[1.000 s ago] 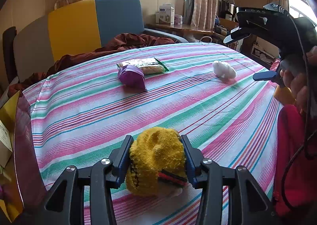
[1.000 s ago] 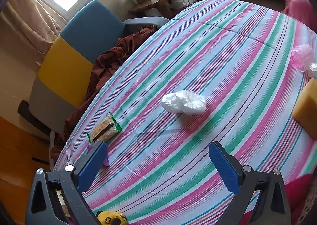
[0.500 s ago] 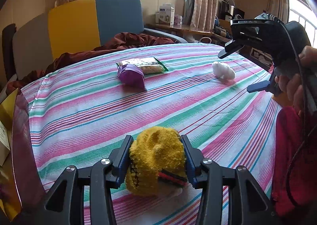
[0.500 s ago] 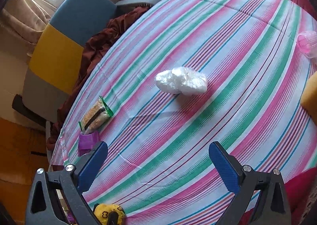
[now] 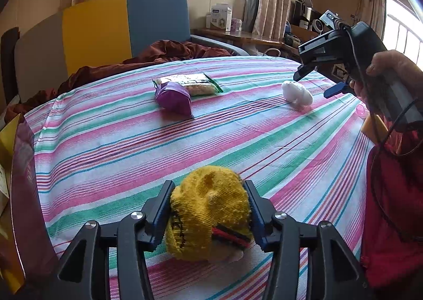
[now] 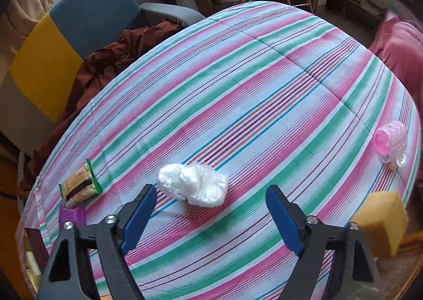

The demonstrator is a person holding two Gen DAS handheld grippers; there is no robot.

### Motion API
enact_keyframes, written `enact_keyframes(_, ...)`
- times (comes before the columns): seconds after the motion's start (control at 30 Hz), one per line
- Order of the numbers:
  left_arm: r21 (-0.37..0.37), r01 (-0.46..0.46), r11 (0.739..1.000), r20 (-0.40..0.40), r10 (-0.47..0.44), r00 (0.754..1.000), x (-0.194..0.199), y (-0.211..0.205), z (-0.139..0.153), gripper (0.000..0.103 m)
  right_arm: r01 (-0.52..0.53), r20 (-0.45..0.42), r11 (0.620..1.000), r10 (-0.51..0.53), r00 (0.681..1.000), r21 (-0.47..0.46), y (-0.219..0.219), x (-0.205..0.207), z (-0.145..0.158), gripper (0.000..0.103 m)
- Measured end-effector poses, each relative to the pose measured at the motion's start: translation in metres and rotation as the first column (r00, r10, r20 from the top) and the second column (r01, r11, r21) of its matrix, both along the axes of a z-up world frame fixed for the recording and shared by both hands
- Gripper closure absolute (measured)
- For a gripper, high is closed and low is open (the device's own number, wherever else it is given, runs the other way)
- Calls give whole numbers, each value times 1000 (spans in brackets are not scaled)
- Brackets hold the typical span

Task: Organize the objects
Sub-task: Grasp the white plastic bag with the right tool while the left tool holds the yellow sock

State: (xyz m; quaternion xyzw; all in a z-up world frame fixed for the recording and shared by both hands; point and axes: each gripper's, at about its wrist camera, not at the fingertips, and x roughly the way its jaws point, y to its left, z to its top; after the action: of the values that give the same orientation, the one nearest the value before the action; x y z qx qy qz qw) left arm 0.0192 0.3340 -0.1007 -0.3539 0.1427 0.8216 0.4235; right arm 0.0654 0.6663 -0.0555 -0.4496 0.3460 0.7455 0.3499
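Note:
My left gripper (image 5: 208, 194) is shut on a yellow knitted sock ball (image 5: 208, 210) that rests low over the striped tablecloth (image 5: 132, 146). My right gripper (image 6: 211, 202) is open and hovers just above a white crumpled plastic bag (image 6: 193, 183), with the bag ahead of and between the fingers. The right gripper also shows in the left wrist view (image 5: 317, 80), next to the bag (image 5: 296, 92). A purple pouch (image 5: 174, 98) and a green-edged snack packet (image 5: 190, 83) lie at the far side.
A pink plastic cup (image 6: 391, 141) lies on its side near the table's right edge. A yellow sponge block (image 6: 380, 223) sits at the right. A yellow and blue chair (image 5: 124, 22) with brown cloth (image 5: 158, 51) stands behind the table. A box (image 5: 15, 181) is at the left.
My right gripper has moved forward and down toward the white plastic bag, staying open. My left gripper has held still on the sock ball.

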Motion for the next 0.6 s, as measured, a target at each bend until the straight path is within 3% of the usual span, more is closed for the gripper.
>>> enact_keyframes(0.17,-6,4,1000,-1,-4,1000,1,0,0,49,-45,38,999,45,998,0,2,-22,-20,33)
enact_keyframes(0.2,-7,5,1000,-2,-5,1000,1,0,0,49,-59,50,998,59,997,-1,3,-25,-26,39)
enact_keyframes(0.27,-8,5,1000,-3,-6,1000,1,0,0,49,-60,85,998,57,995,36,5,-28,-36,64)
enact_keyframes(0.3,-10,5,1000,-4,-5,1000,2,0,0,48,-59,93,996,53,994,65,6,-28,-34,68)
enact_keyframes(0.37,-17,7,1000,-9,-7,1000,2,2,-1,47,-72,43,996,69,997,54,7,-28,-31,69)
enact_keyframes(0.6,-23,13,1000,-13,-13,1000,3,1,-1,46,-175,81,980,168,982,96,-14,-39,-26,69)
